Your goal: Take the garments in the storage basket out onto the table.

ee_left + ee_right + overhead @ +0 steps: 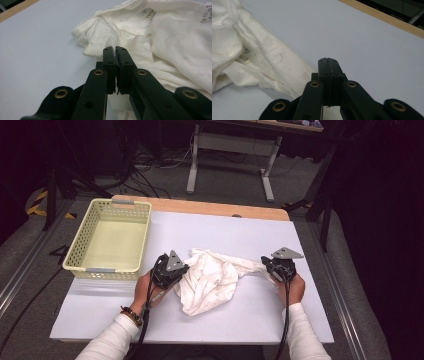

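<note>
Clearly the garment (212, 280) is soft, light cotton, a small white piece lying crumpled near the middle of the pale sheet (250, 232) on the table, between the two hands and just right of the basket (112, 240). It will sag and fold wherever it is not held, so lifting it by one point would probably leave it hanging in a bunch. The left gripper (115, 51) has its jaws pressed together on a thin pinch of fabric at the garment's left edge; a sliver of white shows between the pads in the left gripper view, close to a stitched hem. The right gripper (327, 60) is shut too, and in the high view a drawn-out strip of cloth runs right up to it (276, 266), so it appears to grip the far end; in its own view the tips look closed with no cloth visible between them, and whatever is held must sit lower, under the jaws. I judge hems, seams and corners to be the best holds, since doubled, stitched cloth is thicker and less likely to slip out of smooth black pads than a single layer. Nothing here is fragile, though small snaps (147, 46) and labels (149, 13) are poor places to grip. Pulling the two holds apart should spread it flat.
</note>
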`<state>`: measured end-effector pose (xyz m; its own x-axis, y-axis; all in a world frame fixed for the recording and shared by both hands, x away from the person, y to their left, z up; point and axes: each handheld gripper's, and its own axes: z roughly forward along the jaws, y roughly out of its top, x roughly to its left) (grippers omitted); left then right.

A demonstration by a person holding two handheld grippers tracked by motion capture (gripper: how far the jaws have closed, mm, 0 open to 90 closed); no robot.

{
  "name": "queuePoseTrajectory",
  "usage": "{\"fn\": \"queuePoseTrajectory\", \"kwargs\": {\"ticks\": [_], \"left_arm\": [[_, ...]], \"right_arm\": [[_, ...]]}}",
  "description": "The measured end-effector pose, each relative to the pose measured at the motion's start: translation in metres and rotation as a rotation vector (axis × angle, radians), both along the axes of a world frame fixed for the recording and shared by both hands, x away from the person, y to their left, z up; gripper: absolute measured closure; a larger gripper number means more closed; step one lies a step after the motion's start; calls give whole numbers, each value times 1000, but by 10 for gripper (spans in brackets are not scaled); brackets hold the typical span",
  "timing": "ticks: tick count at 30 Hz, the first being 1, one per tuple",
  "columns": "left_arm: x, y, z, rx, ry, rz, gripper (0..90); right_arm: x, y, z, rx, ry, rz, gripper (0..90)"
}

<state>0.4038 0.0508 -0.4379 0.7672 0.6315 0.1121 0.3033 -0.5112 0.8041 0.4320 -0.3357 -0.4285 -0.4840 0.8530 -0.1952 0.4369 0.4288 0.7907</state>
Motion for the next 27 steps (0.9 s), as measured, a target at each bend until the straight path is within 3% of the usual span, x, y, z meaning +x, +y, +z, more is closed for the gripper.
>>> {"fn": "queuePoseTrajectory", "kwargs": {"ticks": [4, 7, 10, 13, 16, 19, 21, 22, 25, 26, 27], "left_arm": [[-4, -1, 2, 22, -24, -5, 860], [-8, 0, 5, 39, -55, -8, 869], [-13, 3, 11, 33, -77, -13, 870], [-17, 6, 15, 42, -92, -18, 870], [-20, 7, 17, 55, -99, -30, 875], [-20, 8, 16, 49, -89, -29, 875], [-21, 9, 17, 53, -92, -29, 875], [-23, 11, 18, 45, -92, -27, 875], [-25, 14, 20, 47, -99, -28, 875], [-26, 15, 20, 55, -100, -24, 875], [-28, 15, 21, 74, -111, -24, 875]], "right_arm": [[-4, 7, 2, 36, 4, 46, 826], [-12, 17, 5, 37, 10, 132, 730], [-25, 28, 7, 8, -13, 218, 663], [-33, 40, 7, 73, 17, 284, 563], [-36, 58, 5, 81, 30, 330, 478], [-36, 78, -3, 48, 57, 389, 525], [-35, 88, -7, 20, 69, 410, 497], [-35, 92, -10, 15, 81, 417, 465], [-33, 101, -18, -35, 119, 423, 483], [-32, 103, -20, -49, 126, 420, 535], [-31, 104, -21, -63, 133, 419, 654]]}}
